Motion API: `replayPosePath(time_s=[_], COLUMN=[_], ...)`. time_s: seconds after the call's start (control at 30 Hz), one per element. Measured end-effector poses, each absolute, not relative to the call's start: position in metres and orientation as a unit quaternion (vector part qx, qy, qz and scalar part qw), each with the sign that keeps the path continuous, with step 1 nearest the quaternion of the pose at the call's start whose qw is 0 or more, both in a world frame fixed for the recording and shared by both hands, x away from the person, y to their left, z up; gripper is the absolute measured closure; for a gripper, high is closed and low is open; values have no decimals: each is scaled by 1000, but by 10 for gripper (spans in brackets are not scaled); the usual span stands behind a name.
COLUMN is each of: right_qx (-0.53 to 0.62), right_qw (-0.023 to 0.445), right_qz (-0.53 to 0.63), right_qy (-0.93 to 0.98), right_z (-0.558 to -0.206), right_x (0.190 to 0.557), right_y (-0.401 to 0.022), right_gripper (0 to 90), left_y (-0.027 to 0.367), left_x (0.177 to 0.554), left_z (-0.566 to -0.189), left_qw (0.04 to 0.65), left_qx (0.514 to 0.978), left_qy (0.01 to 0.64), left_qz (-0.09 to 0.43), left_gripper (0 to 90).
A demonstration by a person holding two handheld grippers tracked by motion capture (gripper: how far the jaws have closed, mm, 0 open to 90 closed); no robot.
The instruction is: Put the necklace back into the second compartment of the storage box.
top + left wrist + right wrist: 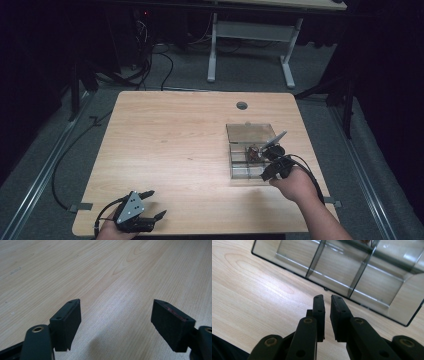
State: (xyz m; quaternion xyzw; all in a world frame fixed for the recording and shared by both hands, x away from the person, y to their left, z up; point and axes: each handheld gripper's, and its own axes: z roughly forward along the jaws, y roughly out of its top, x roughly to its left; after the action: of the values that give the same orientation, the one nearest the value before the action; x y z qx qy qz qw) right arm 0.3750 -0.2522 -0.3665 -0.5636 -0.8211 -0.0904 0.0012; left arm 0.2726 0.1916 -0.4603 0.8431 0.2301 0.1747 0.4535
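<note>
High view, clear divided box [248, 150] right of table [165, 150] centre, right gripper [270, 172] at its near corner, left gripper [152, 205] well apart, left gripper view, jaws spread wide over bare wood, right gripper view, jaws nearly together, empty, just short of the box [337, 267].

Cut off by the bottom edge in the high view: the person's left hand [112, 231] behind the left gripper [150, 205]. Too small and dim to tell: a brownish clump [253, 151] inside the clear compartment box [240, 172], possibly small parts. Cropped at top and right in the right gripper view: the same box, contents of its far cells lost in glare.
</note>
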Motion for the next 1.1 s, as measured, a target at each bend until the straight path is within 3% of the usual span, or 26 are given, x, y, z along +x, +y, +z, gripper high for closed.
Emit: replayPosePath(time_s=[0.5, 1.1], right_qx=[-563, -559], right_qw=[-3, -64], right_qz=[-108, -232], right_qy=[-819, -794], right_z=[-381, -402], right_x=[360, 330], right_y=[-255, -267], right_gripper=[760, 682], left_y=[192, 191], left_x=[273, 273], left_z=[-460, -460], left_qw=[452, 450], left_qx=[844, 844], left_qy=[231, 234], left_qz=[175, 176], left_gripper=[246, 245])
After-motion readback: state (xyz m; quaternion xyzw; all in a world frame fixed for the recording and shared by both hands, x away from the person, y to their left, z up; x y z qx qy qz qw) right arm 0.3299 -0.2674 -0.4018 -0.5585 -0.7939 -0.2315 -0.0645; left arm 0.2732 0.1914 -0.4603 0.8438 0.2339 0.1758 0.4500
